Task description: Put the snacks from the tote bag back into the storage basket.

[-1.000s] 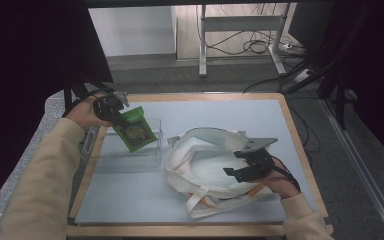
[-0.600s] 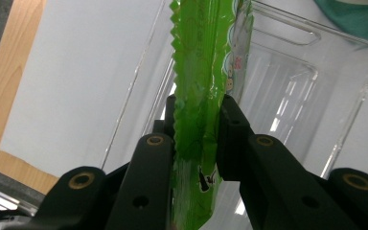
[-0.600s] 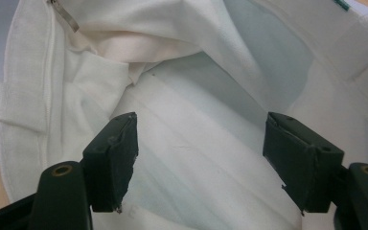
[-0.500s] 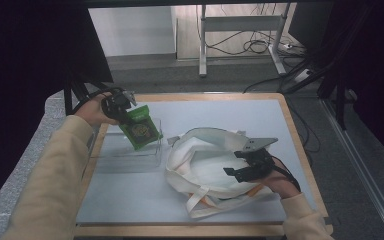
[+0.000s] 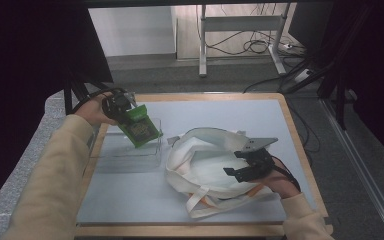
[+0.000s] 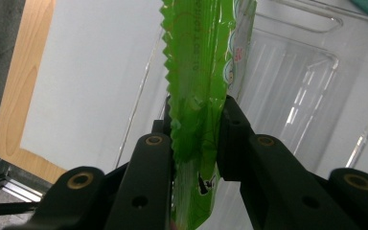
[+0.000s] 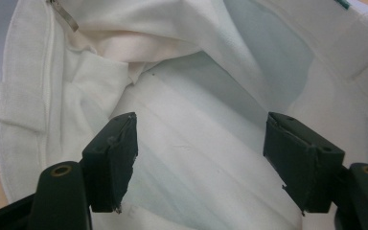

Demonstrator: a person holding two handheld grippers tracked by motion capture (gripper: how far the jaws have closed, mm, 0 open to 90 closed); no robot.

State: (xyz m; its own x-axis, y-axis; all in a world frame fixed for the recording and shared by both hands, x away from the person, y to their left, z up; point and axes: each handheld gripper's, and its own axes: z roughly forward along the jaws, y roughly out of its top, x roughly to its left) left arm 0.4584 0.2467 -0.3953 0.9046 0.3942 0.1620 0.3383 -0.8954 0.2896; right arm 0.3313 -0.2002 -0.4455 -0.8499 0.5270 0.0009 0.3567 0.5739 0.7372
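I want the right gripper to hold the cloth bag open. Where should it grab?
Probably the upper rim of the white bag, approached from above at the right gripper: that edge stands raised around the opening, so open fingers could straddle it.

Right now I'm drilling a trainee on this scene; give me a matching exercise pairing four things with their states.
Things:
1. left tool
2. right tool
3. green packet
4. clear box

States:
A. open over the white bag
B. standing on the table
C. shut on the packet
D. held above the box

Pairs: 1-C, 2-A, 3-D, 4-B
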